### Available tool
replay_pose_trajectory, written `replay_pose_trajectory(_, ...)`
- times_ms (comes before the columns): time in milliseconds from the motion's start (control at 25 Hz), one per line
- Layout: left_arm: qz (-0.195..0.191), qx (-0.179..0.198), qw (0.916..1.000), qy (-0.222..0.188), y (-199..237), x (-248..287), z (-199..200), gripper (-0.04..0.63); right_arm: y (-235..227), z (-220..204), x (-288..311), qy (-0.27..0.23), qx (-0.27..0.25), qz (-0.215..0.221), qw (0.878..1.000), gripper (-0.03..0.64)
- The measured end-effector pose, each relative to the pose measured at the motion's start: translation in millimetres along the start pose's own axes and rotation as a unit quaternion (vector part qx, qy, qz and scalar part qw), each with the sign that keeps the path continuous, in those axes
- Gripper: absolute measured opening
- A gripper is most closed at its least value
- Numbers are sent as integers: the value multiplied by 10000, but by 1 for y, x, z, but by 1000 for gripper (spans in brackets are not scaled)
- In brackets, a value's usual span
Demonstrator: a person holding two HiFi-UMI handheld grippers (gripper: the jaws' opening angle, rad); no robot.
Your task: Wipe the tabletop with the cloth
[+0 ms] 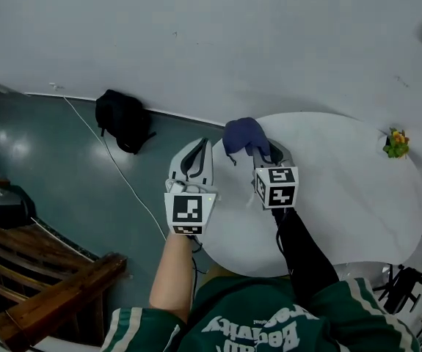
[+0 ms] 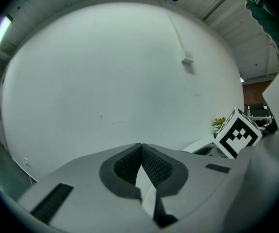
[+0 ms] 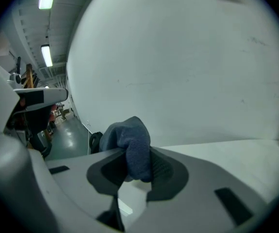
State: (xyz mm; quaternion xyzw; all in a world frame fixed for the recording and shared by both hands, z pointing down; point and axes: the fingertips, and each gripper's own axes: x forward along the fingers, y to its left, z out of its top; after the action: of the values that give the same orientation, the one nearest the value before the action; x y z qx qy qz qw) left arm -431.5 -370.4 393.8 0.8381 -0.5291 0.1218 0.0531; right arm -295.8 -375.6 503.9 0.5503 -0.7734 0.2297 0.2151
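Right hand-held gripper (image 1: 260, 151) clamps a crumpled dark-blue cloth (image 1: 241, 135) over the round white surface (image 1: 343, 196), while the left hand-held gripper (image 1: 202, 149), jaws pressed together, hangs beside its edge.

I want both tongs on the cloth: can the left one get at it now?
Probably yes: the left tongs, shut and empty, hang beside the cloth held by the right tongs, nothing between them.
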Motion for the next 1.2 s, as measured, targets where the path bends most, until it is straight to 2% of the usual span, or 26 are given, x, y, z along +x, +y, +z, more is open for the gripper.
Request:
replay_pose_trajectory(200, -129, -77, 9998, 127, 2, 24, -25, 0, -1, -19, 37, 359, 239, -84, 9990, 97)
replay_pose_trajectory(280, -208, -67, 9996, 156, 0, 33, -32, 0, -4, -23, 45, 450, 180, -149, 9987, 97)
replay_pose_trajectory(600, -380, -7, 9989, 260, -32, 56, -40, 0, -45, -33, 38, 462, 278, -497, 9973, 97)
replay_pose_trajectory(880, -490, 63, 9985, 254, -96, 80, -30, 0, -122, -47, 4, 468, 561, -852, 9937, 95)
replay_pose_trajectory(1200, -744, 195, 9967, 246, -201, 125, -11, 0, -252, -66, -47, 417, 926, -1440, 9844, 95)
